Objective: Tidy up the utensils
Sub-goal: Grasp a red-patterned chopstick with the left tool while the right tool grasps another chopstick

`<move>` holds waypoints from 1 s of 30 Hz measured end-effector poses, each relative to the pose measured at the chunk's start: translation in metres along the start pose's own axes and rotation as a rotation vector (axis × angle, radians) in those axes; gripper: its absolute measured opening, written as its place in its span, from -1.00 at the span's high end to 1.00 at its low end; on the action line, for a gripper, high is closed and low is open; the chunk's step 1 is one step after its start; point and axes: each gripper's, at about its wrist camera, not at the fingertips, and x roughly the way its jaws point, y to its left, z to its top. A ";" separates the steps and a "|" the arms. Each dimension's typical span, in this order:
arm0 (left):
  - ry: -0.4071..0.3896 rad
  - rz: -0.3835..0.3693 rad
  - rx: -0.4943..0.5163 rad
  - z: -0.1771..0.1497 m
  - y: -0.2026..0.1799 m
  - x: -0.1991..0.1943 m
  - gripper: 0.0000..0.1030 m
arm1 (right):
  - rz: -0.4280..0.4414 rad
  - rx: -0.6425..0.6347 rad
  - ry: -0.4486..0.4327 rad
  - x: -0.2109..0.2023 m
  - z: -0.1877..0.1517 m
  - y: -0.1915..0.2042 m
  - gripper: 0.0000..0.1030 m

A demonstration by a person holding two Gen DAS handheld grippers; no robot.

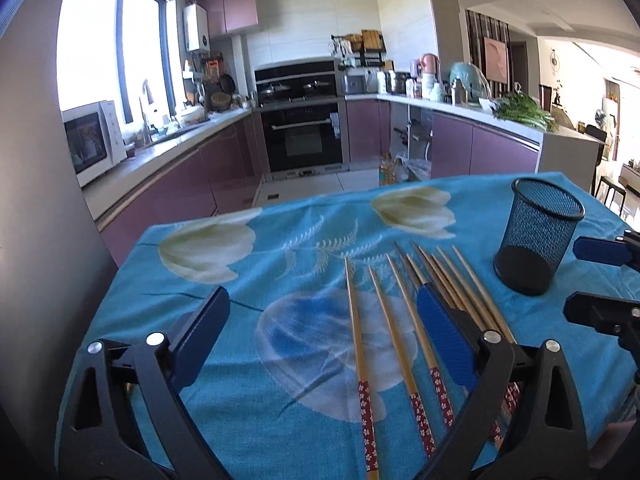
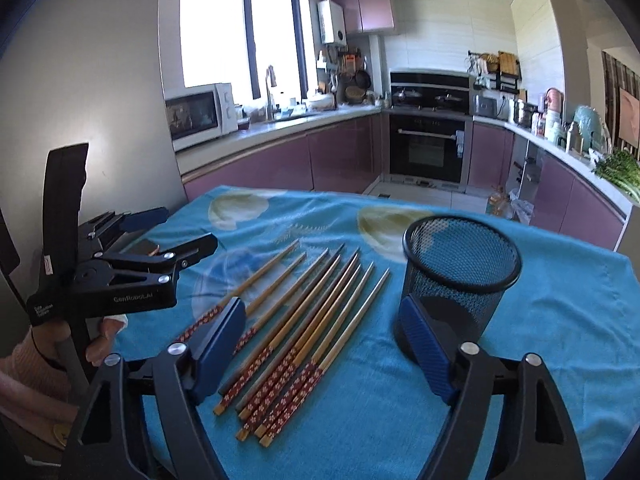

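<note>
Chopsticks (image 2: 304, 336) flat, fanned on blue cloth (image 2: 560, 320) beside mesh cup (image 2: 460, 280) | light, stiff, slick wood (rolls easily) | pinch mid-shaft, one pair | left gripper (image 1: 320, 336) spread, empty | right gripper (image 2: 324, 340) spread, empty

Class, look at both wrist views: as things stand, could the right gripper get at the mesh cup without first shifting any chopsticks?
Probably yes. The right gripper is open and empty, and the mesh cup stands upright just ahead on its right side. The chopsticks lie apart, left of the cup, so nothing blocks that approach.
</note>
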 end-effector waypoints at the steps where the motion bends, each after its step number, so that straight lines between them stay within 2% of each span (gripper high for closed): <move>1: 0.031 -0.018 -0.005 -0.003 0.001 0.008 -0.69 | 0.001 0.015 0.030 0.008 -0.001 -0.003 -0.23; 3: 0.090 -0.036 -0.013 -0.008 0.004 0.023 -0.55 | 0.001 0.047 0.085 0.022 -0.004 -0.009 -0.15; 6: 0.164 -0.063 -0.019 -0.018 0.005 0.044 -0.30 | -0.006 0.087 0.156 0.041 -0.008 -0.015 0.11; 9: 0.210 -0.093 -0.019 -0.022 0.005 0.058 0.05 | -0.009 0.103 0.185 0.052 -0.008 -0.016 0.23; 11: 0.236 -0.107 -0.007 -0.023 0.001 0.064 0.16 | -0.011 0.106 0.201 0.055 -0.006 -0.016 0.35; 16: 0.307 -0.149 0.002 -0.027 -0.007 0.076 0.51 | -0.021 0.118 0.236 0.062 -0.006 -0.019 0.39; 21: 0.340 -0.200 -0.020 -0.027 -0.012 0.079 0.70 | -0.042 0.118 0.255 0.060 -0.007 -0.024 0.48; 25: 0.356 -0.269 -0.047 -0.027 -0.016 0.074 0.71 | -0.083 0.105 0.273 0.058 -0.006 -0.026 0.53; 27: 0.355 -0.269 -0.043 -0.026 -0.017 0.074 0.71 | -0.096 0.094 0.277 0.062 -0.005 -0.025 0.53; 30: 0.351 -0.229 -0.033 -0.025 -0.015 0.077 0.69 | -0.116 0.077 0.285 0.070 -0.004 -0.021 0.52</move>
